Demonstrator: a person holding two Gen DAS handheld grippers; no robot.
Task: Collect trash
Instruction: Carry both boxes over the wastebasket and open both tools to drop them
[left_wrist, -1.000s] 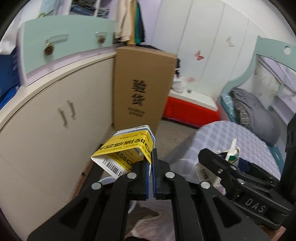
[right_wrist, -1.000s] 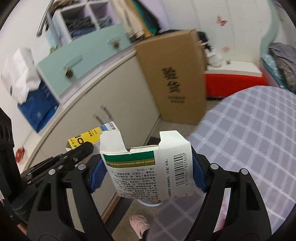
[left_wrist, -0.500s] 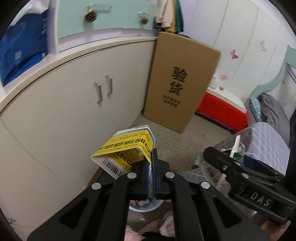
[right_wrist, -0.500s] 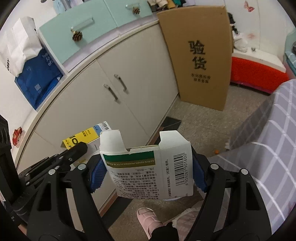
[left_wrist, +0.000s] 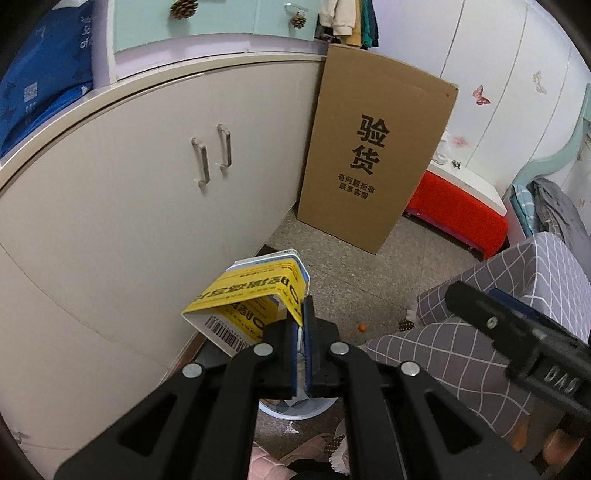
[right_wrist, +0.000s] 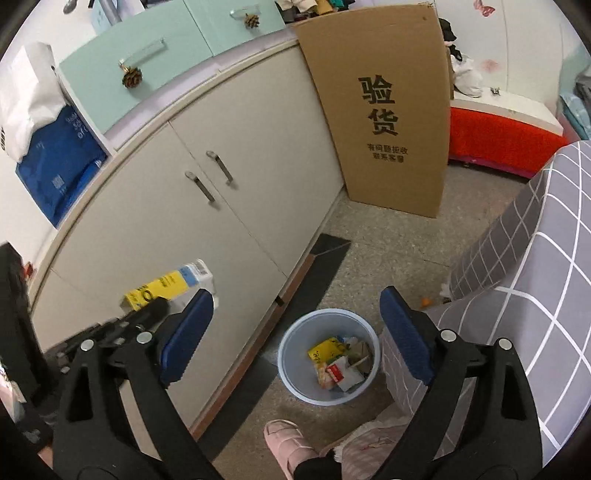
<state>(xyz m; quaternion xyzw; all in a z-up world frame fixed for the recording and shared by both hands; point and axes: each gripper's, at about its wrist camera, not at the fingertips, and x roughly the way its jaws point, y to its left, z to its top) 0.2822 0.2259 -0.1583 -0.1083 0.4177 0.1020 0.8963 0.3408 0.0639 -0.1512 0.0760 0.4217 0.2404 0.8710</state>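
Left gripper: jaws pinched together on a flap of the yellow carton, which juts up and to the left of the fingertips, barcode end lowest.
Yellow carton, seen from the right wrist: it sits at far left, level with the left blue pad, well left of the bin.
Key relation: the pale blue bin stands on the floor below and ahead of both claws; in the left wrist view only a sliver of its rim peeks out under the jaws, so the carton hangs roughly above it, a shade to the left.
Carton's long axis: slanted, running from the barcode end at lower left up toward the cupboard.
Nearer hand: judging by both views, the right one frames the bin dead centre; the left needs to ease rightward.
Right gripper: jaws opening, blue pads wide apart, nothing between them, the bin showing straight through the gap.
Bin contents: a yellow wrapper and a few cartons lie inside.
Person: a pink slipper stands just beside the bin.
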